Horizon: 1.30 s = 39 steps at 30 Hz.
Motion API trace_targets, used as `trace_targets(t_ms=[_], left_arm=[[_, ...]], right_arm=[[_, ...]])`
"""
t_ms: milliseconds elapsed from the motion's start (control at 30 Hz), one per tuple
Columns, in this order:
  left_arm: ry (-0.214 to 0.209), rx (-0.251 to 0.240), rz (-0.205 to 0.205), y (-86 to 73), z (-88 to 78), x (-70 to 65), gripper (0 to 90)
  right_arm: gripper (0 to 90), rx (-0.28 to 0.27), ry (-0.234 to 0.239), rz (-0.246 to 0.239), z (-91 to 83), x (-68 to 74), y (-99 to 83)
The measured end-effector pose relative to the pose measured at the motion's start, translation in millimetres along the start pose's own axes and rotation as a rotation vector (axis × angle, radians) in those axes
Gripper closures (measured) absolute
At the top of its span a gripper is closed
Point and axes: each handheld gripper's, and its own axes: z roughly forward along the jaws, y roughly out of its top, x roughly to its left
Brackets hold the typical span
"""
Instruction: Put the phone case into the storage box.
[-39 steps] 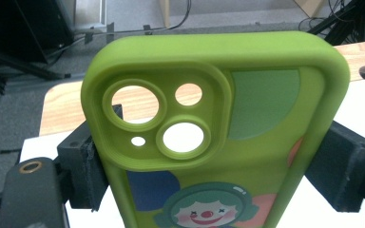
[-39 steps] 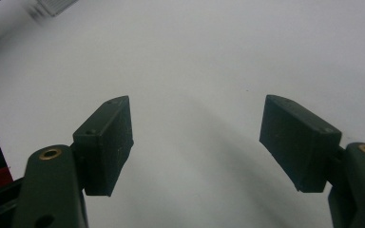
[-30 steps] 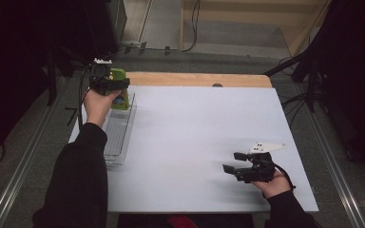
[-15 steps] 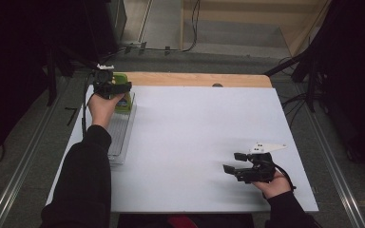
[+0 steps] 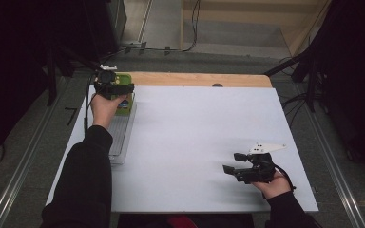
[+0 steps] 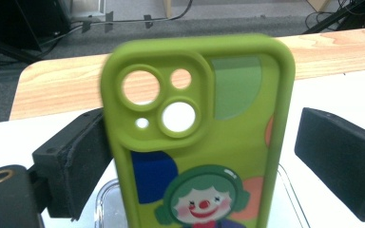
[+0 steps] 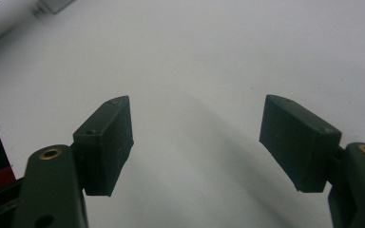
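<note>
Between the left gripper's (image 6: pixel 204 156) just-widened fingers (image 6: pixel 73 161) stands the green phone case (image 6: pixel 199 128) — right pad clear.

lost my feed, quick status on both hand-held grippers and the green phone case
Left hand-held gripper jaws just opening, right pad clear of green phone case, which stands upright in clear tray. Right hand-held gripper open, empty, over white table. Nothing in the way.

White table (image 5: pixel 195 142) with wooden far edge (image 5: pixel 199 79), cables (image 5: pixel 171 47) on the grey floor (image 5: pixel 228 61) beyond.
</note>
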Motion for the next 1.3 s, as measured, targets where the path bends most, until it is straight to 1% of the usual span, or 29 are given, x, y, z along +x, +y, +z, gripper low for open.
trace_targets(t_ms=[33, 133, 167, 200, 333, 433, 467, 533, 567, 633, 667, 767, 800, 833, 900, 967, 1000, 1200, 1300], left_arm=[[-0.006, 0.002, 0.001, 0.1, -0.2, 0.5, 6.4], [-0.003, 0.003, -0.001, 0.2, -0.6, 0.3, 6.4], [0.005, 0.006, 0.000, 0.2, -0.5, 0.1, 5.9], [0.013, 0.012, 0.000, 0.2, -0.6, 0.1, 2.6], [-0.019, 0.032, -0.030, 0.1, -3.3, 1.3, 2.4], [-0.025, 0.030, -0.037, 1.7, -7.6, 2.2, 2.4], [-0.024, 0.029, -0.045, 2.4, -9.2, 2.1, 2.4], [-0.044, 0.028, -0.059, 3.6, -12.9, 2.8, 2.4], [-0.045, 0.031, -0.061, 4.3, -14.9, 2.9, 2.4], [-0.061, 0.029, -0.065, 5.2, -19.4, 3.3, 2.4], [-0.060, 0.030, -0.069, 5.8, -22.0, 3.7, 2.4], [-0.087, 0.037, -0.082, 7.5, -30.2, 5.9, 2.4], [-0.091, 0.039, -0.078, 7.8, -32.1, 6.5, 2.4], [-0.107, 0.043, -0.085, 8.2, -35.4, 7.0, 2.4], [-0.121, 0.061, -0.097, 8.4, -39.5, 7.7, 2.4], [-0.153, 0.079, -0.108, 8.2, -43.0, 7.8, 2.4], [-0.148, 0.086, -0.108, 8.0, -45.4, 6.9, 2.4], [-0.211, 0.112, -0.106, 9.1, -56.5, 4.7, 2.5], [-0.245, 0.108, -0.104, 8.8, -61.5, 2.3, 2.8]], right_arm=[[25.0, 0.000, 0.000, 0.001, 0.0, 0.3, -0.1], [24.9, -0.001, -0.001, 0.000, 0.0, 0.7, -0.3], [25.0, -0.002, -0.001, 0.000, 0.0, 0.7, -0.3], [25.0, -0.003, -0.001, 0.001, -0.1, 0.6, -0.3], [25.0, -0.002, -0.002, 0.004, -0.6, 0.8, -0.5], [25.0, -0.002, -0.003, 0.004, -0.7, 0.7, -0.5], [25.0, -0.003, -0.003, 0.003, -0.7, 0.7, -0.5], [25.0, -0.004, -0.002, 0.005, -0.6, 1.1, -0.5], [25.0, -0.003, -0.001, 0.005, -0.7, 1.1, -0.4], [25.0, -0.002, -0.001, 0.005, -0.7, 1.1, -0.3], [25.0, -0.002, -0.002, 0.004, -0.7, 1.0, -0.3], [25.0, -0.002, 0.000, 0.002, -0.4, 0.8, -0.2], [25.0, -0.002, -0.002, 0.002, -0.2, 0.9, -0.3], [25.0, 0.000, -0.003, 0.001, -0.3, 0.9, -0.2], [25.0, 0.001, -0.003, 0.002, -0.2, 0.8, -0.2], [24.9, 0.001, -0.003, 0.003, -0.1, 0.7, -0.1], [25.0, 0.001, -0.004, 0.001, -0.1, 0.6, -0.1], [25.0, 0.002, -0.004, 0.003, 0.3, 1.0, 0.2], [25.0, 0.004, -0.005, 0.005, 0.6, 0.8, 0.3]])
